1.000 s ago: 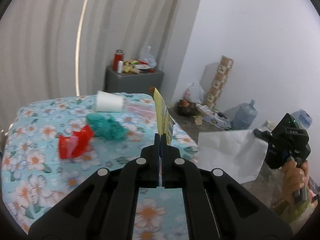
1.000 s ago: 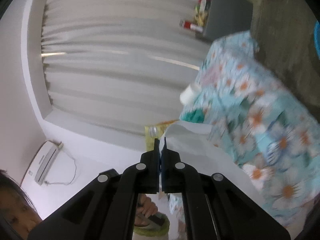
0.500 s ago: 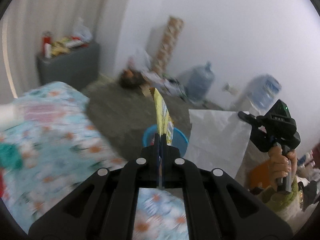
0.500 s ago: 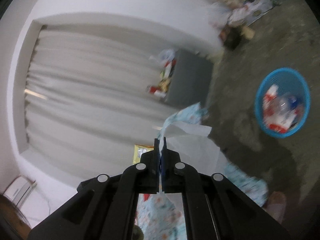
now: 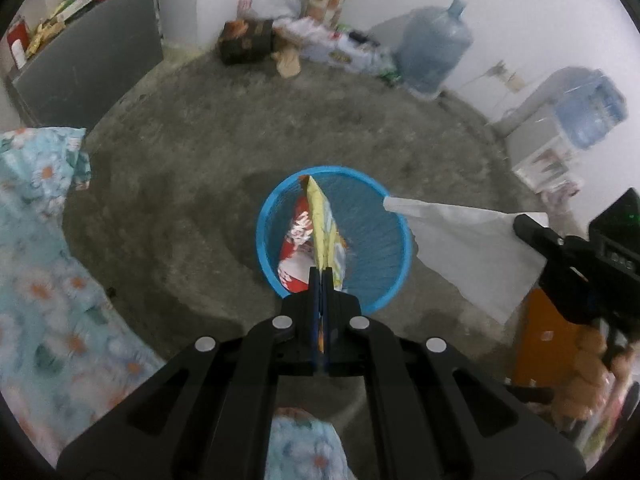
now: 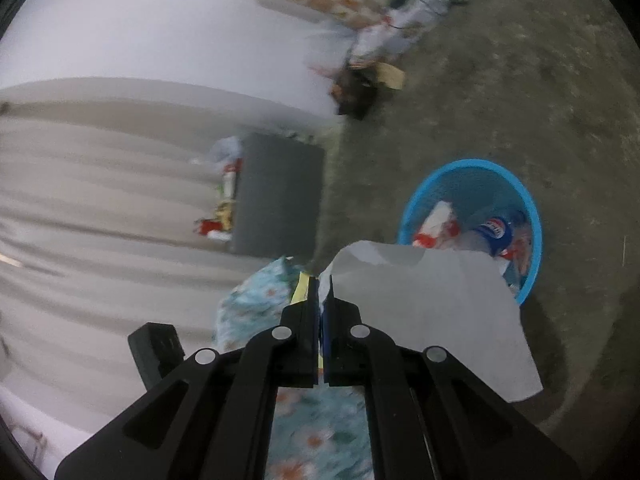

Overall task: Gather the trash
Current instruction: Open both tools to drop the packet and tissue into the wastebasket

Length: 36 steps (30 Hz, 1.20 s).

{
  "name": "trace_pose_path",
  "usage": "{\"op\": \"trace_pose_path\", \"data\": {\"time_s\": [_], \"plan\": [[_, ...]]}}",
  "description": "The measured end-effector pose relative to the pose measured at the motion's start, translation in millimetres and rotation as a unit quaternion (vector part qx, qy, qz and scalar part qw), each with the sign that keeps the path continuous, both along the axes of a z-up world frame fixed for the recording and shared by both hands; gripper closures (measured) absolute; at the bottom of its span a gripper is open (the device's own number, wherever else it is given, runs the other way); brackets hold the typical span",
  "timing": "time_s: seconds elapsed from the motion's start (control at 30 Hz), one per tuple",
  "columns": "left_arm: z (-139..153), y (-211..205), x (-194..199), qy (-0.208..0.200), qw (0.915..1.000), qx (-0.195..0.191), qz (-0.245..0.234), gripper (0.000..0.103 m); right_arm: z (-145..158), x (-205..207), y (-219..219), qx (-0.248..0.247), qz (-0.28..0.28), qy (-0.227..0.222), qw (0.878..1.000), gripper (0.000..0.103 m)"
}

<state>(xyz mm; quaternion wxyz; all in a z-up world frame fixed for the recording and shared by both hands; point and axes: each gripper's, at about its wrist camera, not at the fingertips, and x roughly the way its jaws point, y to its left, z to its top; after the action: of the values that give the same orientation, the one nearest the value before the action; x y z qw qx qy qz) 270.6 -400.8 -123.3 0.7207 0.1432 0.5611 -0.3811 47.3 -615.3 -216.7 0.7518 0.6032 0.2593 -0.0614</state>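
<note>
The yellow wrapper (image 5: 320, 220) stands edge-on in the left wrist view, so its print cannot be read, and it covers part of the red packet (image 5: 296, 248) in the blue basket (image 5: 340, 170). The white paper (image 6: 432, 308) hides the basket's near rim in the right wrist view. The floral bedspread (image 5: 40, 260) is blurred and cut off at the left edge.

A grey concrete floor (image 5: 192, 152) meets white walls (image 5: 520, 12), with a grey cabinet (image 5: 88, 60) beside pale curtains (image 6: 100, 200).
</note>
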Motion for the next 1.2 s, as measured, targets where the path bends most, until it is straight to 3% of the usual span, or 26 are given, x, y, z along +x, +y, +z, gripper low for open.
{"op": "trace_pose_path", "data": {"time_s": [0.17, 0.37, 0.43, 0.47, 0.5, 0.6, 0.77, 0.83, 0.9, 0.97, 1.07, 1.13, 1.2], "plan": [[-35.7, -24.9, 19.6, 0.020, 0.9996, 0.013, 0.016, 0.103, -24.7, 21.2, -17.5, -0.011, -0.025, 0.023, 0.999, 0.101], [-50.5, -29.5, 21.4, 0.030, 0.9993, -0.001, 0.023, 0.103, -66.3, 42.0, -28.9, -0.023, -0.038, 0.085, 0.995, 0.100], [-50.6, -27.0, 20.5, 0.022, 0.9996, 0.000, 0.021, 0.103, -86.4, 50.7, -31.7, -0.035, -0.030, 0.139, 0.989, 0.087], [-49.9, -26.4, 19.2, 0.020, 0.9996, 0.000, 0.018, 0.103, -93.3, 53.7, -32.5, -0.036, -0.026, 0.158, 0.986, 0.062], [-49.6, -26.9, 17.8, 0.020, 0.9996, -0.002, 0.018, 0.103, -103.3, 56.1, -33.6, -0.040, -0.023, 0.196, 0.979, 0.047], [-43.8, -27.1, 13.2, 0.020, 0.9996, -0.018, 0.010, 0.103, -112.1, 52.3, -33.5, -0.052, -0.025, 0.255, 0.965, 0.046], [-34.2, -44.7, 0.2, 0.016, 0.9991, -0.034, -0.017, 0.103, -103.9, 44.2, -32.9, -0.061, -0.017, 0.235, 0.970, 0.039], [-34.6, -52.7, -3.4, 0.017, 0.9991, -0.035, -0.018, 0.103, -105.0, 41.8, -37.4, -0.036, -0.014, 0.206, 0.978, 0.035], [-36.7, -62.2, -5.4, 0.013, 0.9992, -0.033, -0.020, 0.103, -107.7, 38.8, -42.2, -0.020, -0.024, 0.212, 0.977, 0.027], [-41.1, -71.2, -5.3, 0.011, 0.9993, -0.031, -0.019, 0.103, -113.3, 36.4, -46.4, -0.009, -0.028, 0.230, 0.973, 0.027], [-50.6, -86.2, -2.0, 0.014, 0.9995, -0.025, -0.013, 0.103, -124.0, 27.7, -51.1, 0.044, -0.037, 0.204, 0.977, 0.026], [-58.8, -95.1, 0.9, 0.017, 0.9995, -0.025, -0.010, 0.089, -131.8, 22.5, -52.1, 0.073, -0.044, 0.188, 0.978, 0.026], [-63.8, -98.6, 3.5, 0.018, 0.9996, -0.024, -0.001, 0.066, -140.9, 19.4, -52.7, 0.107, -0.050, 0.164, 0.979, 0.026]]}}
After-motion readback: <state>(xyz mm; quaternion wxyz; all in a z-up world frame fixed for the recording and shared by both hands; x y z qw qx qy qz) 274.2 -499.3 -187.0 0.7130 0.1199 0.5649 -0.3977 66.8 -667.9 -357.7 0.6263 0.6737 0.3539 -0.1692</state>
